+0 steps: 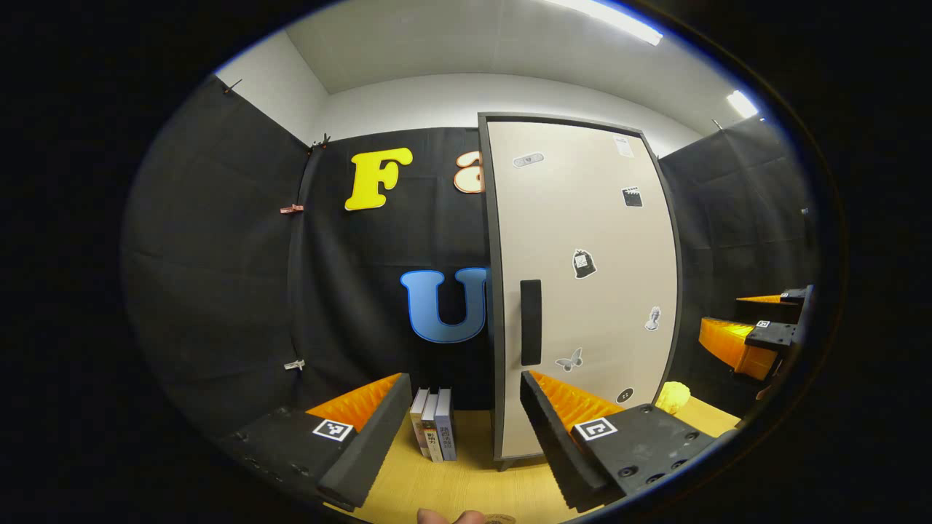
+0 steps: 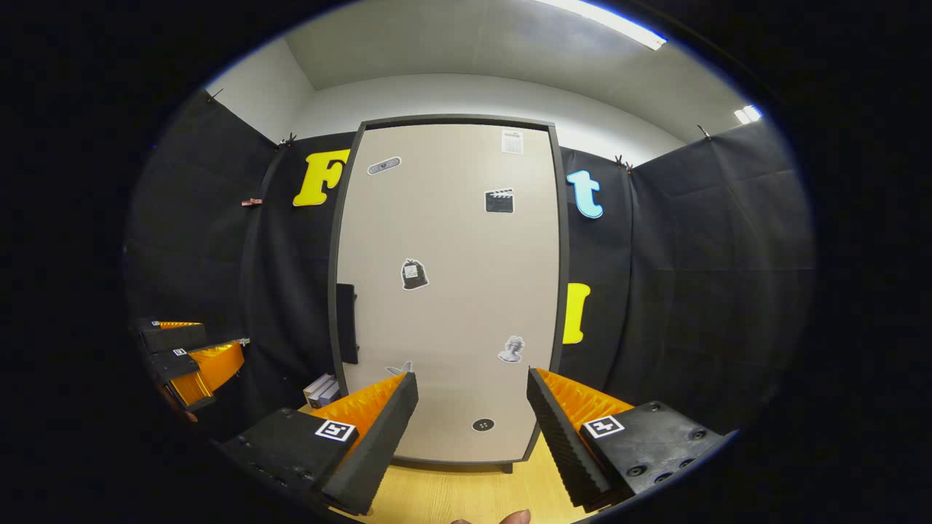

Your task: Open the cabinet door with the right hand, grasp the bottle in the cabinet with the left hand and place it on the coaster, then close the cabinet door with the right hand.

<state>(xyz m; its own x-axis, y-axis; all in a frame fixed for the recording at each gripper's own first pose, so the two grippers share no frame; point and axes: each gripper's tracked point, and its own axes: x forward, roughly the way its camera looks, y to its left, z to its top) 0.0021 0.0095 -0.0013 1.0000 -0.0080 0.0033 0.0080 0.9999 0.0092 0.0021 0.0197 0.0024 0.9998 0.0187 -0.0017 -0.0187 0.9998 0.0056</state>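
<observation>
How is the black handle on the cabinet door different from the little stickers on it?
The handle is a tall, plain black bar; the stickers are small pictures of varied shapes. The handle sits alone near the door's left edge, while the stickers are scattered across the door from top to bottom. The handle looks raised; the stickers look flat. Both are on the front of the closed door.
</observation>
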